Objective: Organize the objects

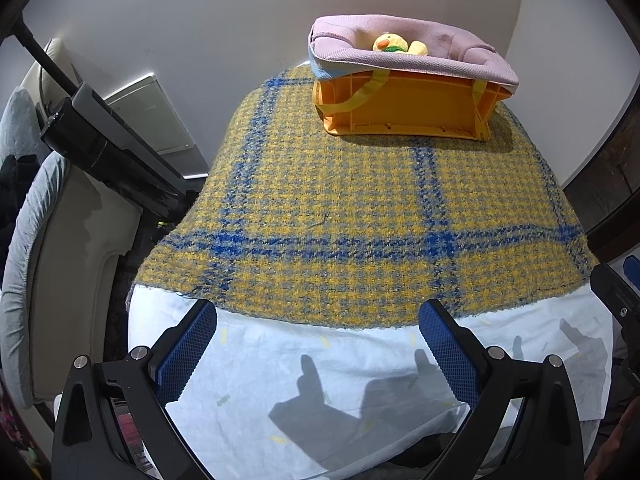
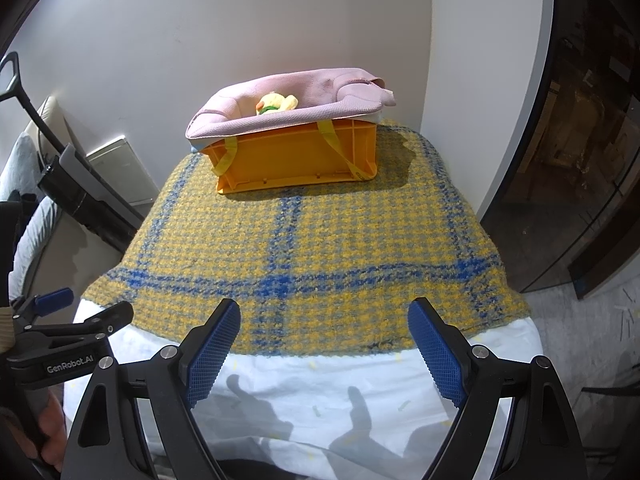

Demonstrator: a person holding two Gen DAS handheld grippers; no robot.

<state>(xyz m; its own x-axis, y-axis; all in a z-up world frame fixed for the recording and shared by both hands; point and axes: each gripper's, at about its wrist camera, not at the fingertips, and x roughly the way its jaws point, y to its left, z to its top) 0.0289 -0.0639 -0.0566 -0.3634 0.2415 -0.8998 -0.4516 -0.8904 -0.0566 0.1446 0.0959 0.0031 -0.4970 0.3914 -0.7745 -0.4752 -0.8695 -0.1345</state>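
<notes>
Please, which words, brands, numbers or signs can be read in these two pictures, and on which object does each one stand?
"GenRobot.AI": white letters on the black body of the left gripper, seen in the right wrist view.
Dark print on the yellow strap hanging down the orange crate: too small to read.
No other text is visible.

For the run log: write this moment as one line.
left gripper: open, empty | right gripper: open, empty | plush duck: in pink bag on orange crate
</notes>
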